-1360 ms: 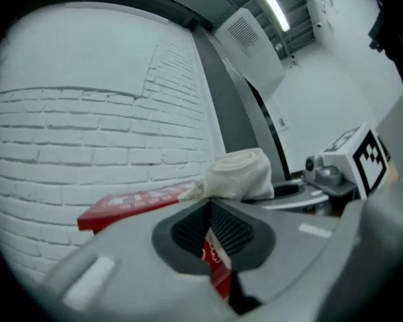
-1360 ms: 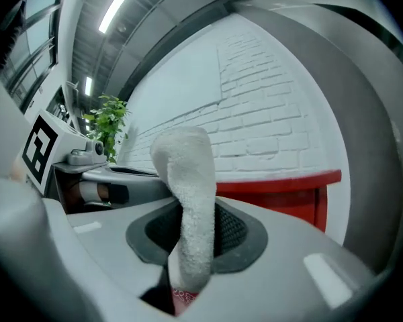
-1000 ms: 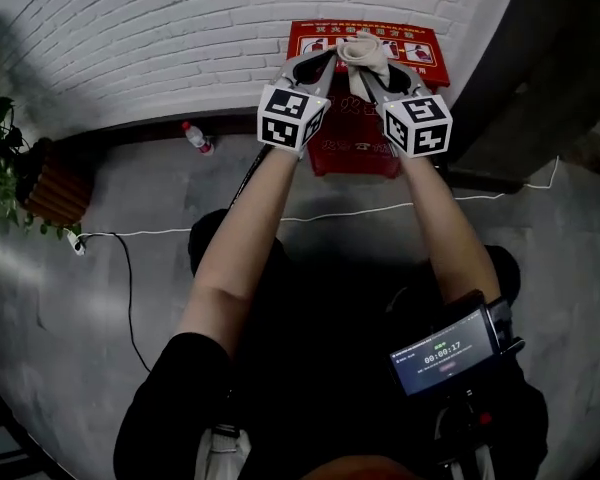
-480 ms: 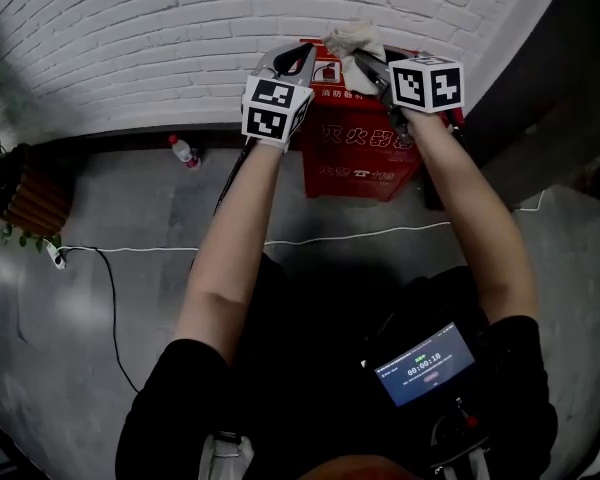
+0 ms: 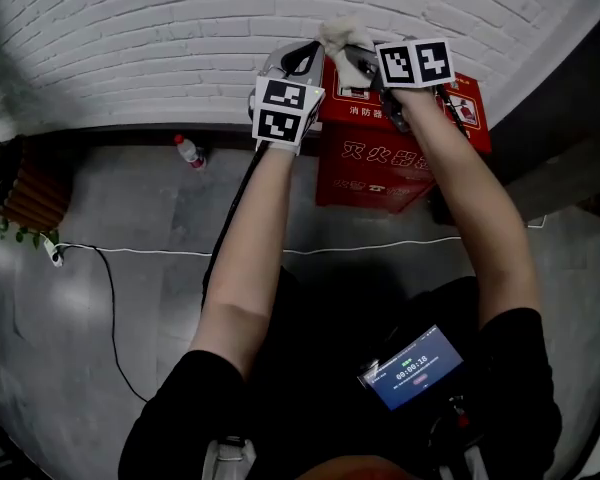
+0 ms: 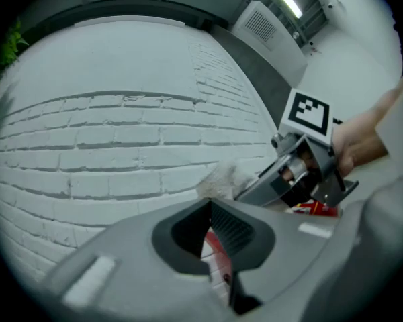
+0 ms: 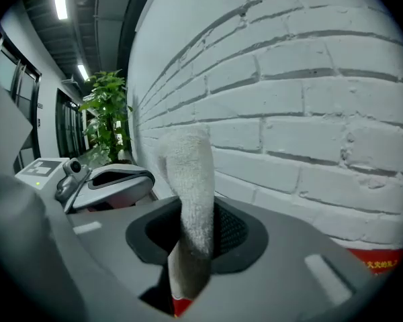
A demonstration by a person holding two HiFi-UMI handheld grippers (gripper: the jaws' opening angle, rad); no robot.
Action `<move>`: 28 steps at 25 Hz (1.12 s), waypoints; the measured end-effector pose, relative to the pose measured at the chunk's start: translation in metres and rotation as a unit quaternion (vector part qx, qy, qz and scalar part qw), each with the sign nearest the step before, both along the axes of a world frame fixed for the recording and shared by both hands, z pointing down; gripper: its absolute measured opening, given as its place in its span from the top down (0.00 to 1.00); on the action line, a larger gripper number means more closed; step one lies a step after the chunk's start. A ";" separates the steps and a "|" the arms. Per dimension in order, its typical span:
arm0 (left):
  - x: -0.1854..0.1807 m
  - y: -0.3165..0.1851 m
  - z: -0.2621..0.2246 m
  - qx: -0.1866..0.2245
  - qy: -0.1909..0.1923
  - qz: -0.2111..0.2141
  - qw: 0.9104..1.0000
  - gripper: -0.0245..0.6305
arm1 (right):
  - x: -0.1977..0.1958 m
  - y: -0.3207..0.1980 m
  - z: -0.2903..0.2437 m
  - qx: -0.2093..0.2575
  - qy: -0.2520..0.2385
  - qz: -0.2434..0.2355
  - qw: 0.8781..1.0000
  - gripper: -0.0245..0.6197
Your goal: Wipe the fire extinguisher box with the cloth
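The red fire extinguisher box (image 5: 400, 153) stands on the floor against the white brick wall. My right gripper (image 5: 358, 65) is shut on a pale cloth (image 5: 342, 38), which sits over the box's back left corner, close to the bricks. The right gripper view shows the cloth (image 7: 188, 180) sticking up from between the right gripper's (image 7: 191, 217) jaws. My left gripper (image 5: 305, 63) hangs just left of the cloth, beside the box's left edge. Its jaws are together with nothing in them in the left gripper view (image 6: 211, 203), and the cloth (image 6: 218, 178) shows just beyond.
A plastic bottle (image 5: 190, 151) lies on the grey floor by the wall's foot. A white cable (image 5: 380, 245) crosses the floor in front of the box. A potted plant (image 5: 20, 183) stands far left, and a dark wall (image 5: 570, 88) rises right of the box.
The right gripper has carried the cloth from the middle of the box top back and left, up against the brick wall. The left gripper kept alongside it.
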State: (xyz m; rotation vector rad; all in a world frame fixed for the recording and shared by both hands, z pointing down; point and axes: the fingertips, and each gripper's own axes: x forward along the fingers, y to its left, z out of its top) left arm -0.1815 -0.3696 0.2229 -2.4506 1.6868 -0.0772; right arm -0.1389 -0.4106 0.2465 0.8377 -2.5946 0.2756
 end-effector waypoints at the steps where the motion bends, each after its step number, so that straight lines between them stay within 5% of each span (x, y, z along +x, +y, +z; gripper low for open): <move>1: -0.001 -0.003 0.002 -0.005 0.003 0.000 1.000 0.96 | -0.002 -0.004 0.005 0.001 0.010 0.001 1.000 0.81; 13: 0.009 -0.038 0.032 -0.055 -0.057 -0.010 0.997 0.96 | 0.006 -0.028 0.039 0.072 0.147 -0.007 0.986 0.81; 28: 0.038 -0.043 0.017 -0.073 -0.115 -0.025 0.990 0.96 | 0.053 -0.032 0.039 0.065 0.150 0.011 0.986 0.82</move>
